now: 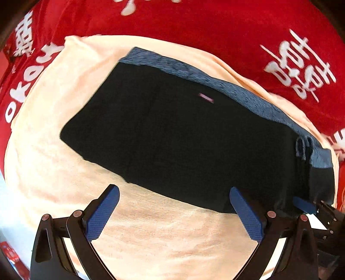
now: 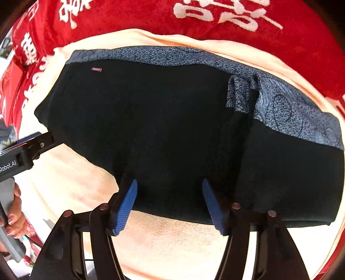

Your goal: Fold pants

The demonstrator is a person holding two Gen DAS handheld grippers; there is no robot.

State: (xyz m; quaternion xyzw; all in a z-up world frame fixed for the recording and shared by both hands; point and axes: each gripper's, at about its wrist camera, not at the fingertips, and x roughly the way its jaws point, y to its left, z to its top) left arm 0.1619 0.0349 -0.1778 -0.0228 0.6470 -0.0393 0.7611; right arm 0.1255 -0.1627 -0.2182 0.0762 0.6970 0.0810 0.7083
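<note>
Where the pants [image 1: 183, 137] [image 2: 172, 133] lie, they form a compact dark block, black over most of their face with a band of mottled blue-grey patterned fabric running along the far edge. A small pinkish label [image 1: 206, 98] [image 2: 96, 69] sits on the black cloth near that band, and a short patterned tab or loop [image 2: 241, 94] hangs down from the band toward the right side (in the left wrist view it is small and blurred). The near edge of the block is straight; the corners look rounded.

They rest flat on a pale peach towel [image 1: 151, 232] [image 2: 172, 237], which lies over a red cloth [image 1: 194, 23] [image 2: 140, 19] printed with white characters.

The left gripper [image 1: 174, 212] hovers at the near edge of the pants with its blue fingers [image 1: 103, 213] spread wide, nothing between them; one fingertip sits over the towel, the other at the cloth's edge. The right gripper [image 2: 170, 206] is likewise spread apart, its blue pads [image 2: 127, 206] set over the near edge of the black fabric, gripping nothing. In the right wrist view, a hand [image 2: 15, 213] with painted nails holds the other tool's handle at the far left.
</note>
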